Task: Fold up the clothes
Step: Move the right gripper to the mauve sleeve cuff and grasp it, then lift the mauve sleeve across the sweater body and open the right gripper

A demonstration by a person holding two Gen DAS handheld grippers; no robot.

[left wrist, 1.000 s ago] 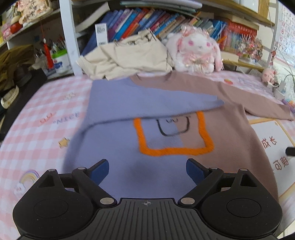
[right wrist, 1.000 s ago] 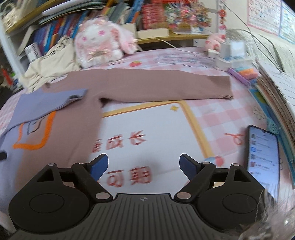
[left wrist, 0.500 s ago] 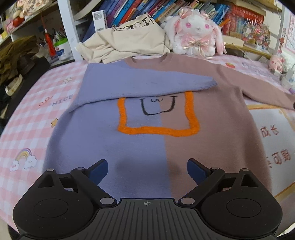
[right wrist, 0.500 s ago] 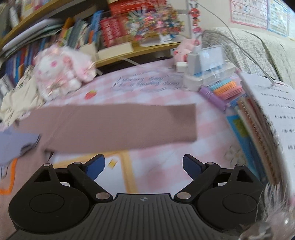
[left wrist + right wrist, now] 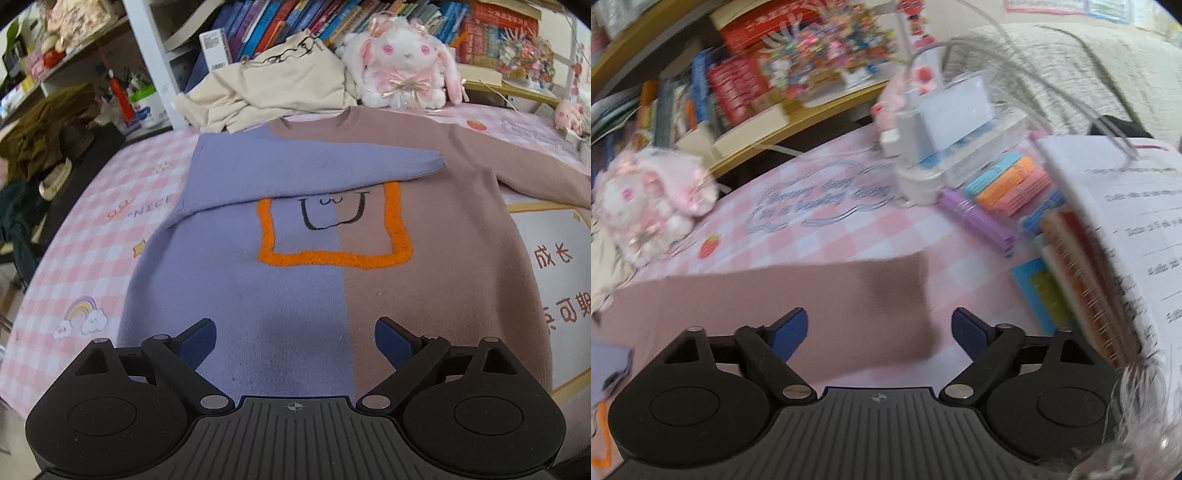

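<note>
A sweater, half lavender and half brown (image 5: 332, 273), lies flat on the pink checked tabletop (image 5: 96, 251), with an orange square outline on its chest. Its lavender sleeve (image 5: 314, 170) is folded across the chest. Its brown sleeve (image 5: 798, 306) stretches out to the right, its cuff (image 5: 897, 306) between my right gripper's fingers. My left gripper (image 5: 294, 341) is open and empty over the sweater's hem. My right gripper (image 5: 879, 332) is open and empty just above the cuff.
A beige garment (image 5: 273, 88) and a white plush rabbit (image 5: 402, 62) lie behind the sweater by the bookshelf. Right of the cuff are spiral notebooks (image 5: 1108, 266), coloured pens (image 5: 997, 199) and a white device with cables (image 5: 953, 133). A white mat with red characters (image 5: 554, 288) lies right of the sweater.
My right gripper has moved right along the brown sleeve to its cuff. My left gripper has pulled back a little toward the hem. Both stayed open.
</note>
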